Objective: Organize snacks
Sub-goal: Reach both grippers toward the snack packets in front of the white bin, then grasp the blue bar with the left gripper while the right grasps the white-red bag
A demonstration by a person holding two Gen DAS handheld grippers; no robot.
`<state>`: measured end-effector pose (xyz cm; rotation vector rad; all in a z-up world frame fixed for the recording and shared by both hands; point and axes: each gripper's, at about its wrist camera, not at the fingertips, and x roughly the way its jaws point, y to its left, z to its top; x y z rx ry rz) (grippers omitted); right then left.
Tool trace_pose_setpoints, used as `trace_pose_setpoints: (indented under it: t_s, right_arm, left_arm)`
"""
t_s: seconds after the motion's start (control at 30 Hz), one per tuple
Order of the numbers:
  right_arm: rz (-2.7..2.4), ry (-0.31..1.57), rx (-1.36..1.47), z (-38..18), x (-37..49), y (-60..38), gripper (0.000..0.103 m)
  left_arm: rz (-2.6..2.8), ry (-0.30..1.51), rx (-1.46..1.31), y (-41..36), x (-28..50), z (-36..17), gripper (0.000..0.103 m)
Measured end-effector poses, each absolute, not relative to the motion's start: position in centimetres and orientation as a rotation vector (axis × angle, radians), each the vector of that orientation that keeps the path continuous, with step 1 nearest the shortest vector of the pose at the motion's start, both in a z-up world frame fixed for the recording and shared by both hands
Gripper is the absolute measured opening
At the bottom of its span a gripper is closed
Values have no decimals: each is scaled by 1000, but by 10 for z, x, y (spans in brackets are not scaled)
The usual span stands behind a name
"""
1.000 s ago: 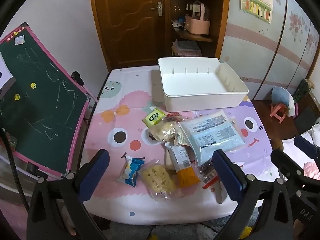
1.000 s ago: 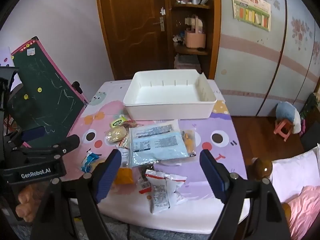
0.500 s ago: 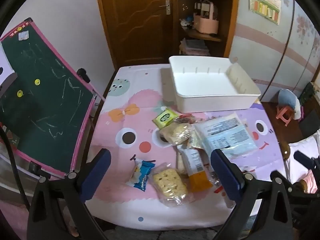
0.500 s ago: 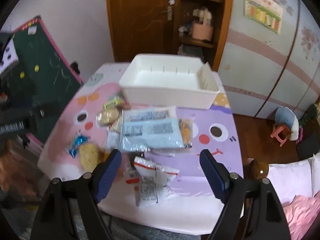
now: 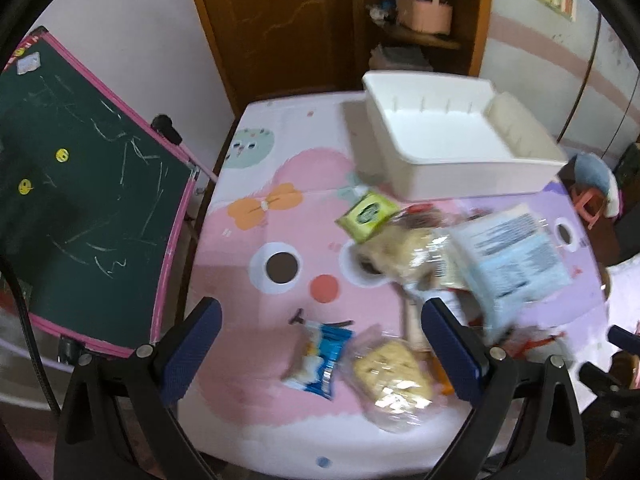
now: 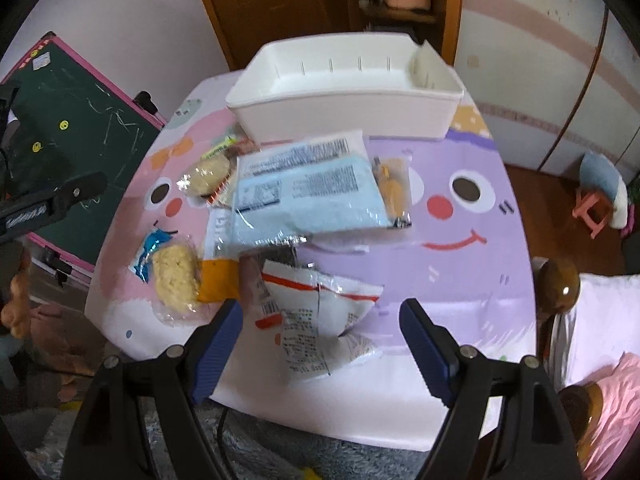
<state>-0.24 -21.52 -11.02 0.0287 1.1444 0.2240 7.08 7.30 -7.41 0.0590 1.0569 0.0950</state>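
An empty white bin [image 5: 448,140] [image 6: 344,92] stands at the far side of the cartoon-print table. Snack packs lie in a heap before it: a large pale-blue pack [image 6: 308,188] [image 5: 516,252], a green pack [image 5: 366,216], a blue-and-white wrapper [image 5: 320,354], a clear pack of yellow biscuits [image 5: 394,376] [image 6: 176,276], and a white pack with red stripes [image 6: 320,312]. My left gripper [image 5: 320,348] is open above the blue wrapper and biscuits. My right gripper [image 6: 320,328] is open over the white red-striped pack. Neither holds anything.
A green chalkboard with a pink frame [image 5: 80,200] leans at the table's left edge. A brown door and shelf [image 5: 304,20] stand behind the table. A pink pillow [image 6: 608,384] and a small stool [image 6: 592,208] lie to the right.
Both grippers have moved forward and down toward the snack heap, so the packs look larger. Both stay open and empty. No snack has moved.
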Motion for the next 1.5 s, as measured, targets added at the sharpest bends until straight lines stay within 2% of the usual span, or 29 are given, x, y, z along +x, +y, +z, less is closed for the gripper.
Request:
trace_pose_setpoints:
  t_s: [0.4, 0.73, 1.07, 1.13, 1.33, 1.43, 1.47, 1.5]
  right_arm:
    - [249, 1270, -5, -152, 15, -212, 81]
    - [298, 1346, 51, -178, 24, -208, 81]
    - [296, 1370, 9, -185, 27, -195, 67]
    - [296, 1373, 16, -185, 27, -197, 66]
    - [296, 1381, 15, -187, 29, -198, 66]
    - [293, 1386, 4, -192, 34, -193, 66]
    - [296, 1384, 2, -193, 35, -192, 65]
    - [302, 1380, 5, -193, 35, -192, 64]
  left_arm:
    - [-20, 1217, 43, 98, 93, -159, 98]
    - [-1, 1249, -5, 136, 63, -180, 98]
    - [-16, 1292, 64, 122, 75, -207, 93]
    - [-24, 1300, 70, 118, 78, -211, 90]
    - [-40, 1326, 61, 111, 83, -220, 69]
    - [-50, 1317, 41, 109, 82, -217, 42]
    - [-52, 1316, 42, 108, 82, -215, 30]
    - [-45, 1322, 38, 108, 83, -215, 29]
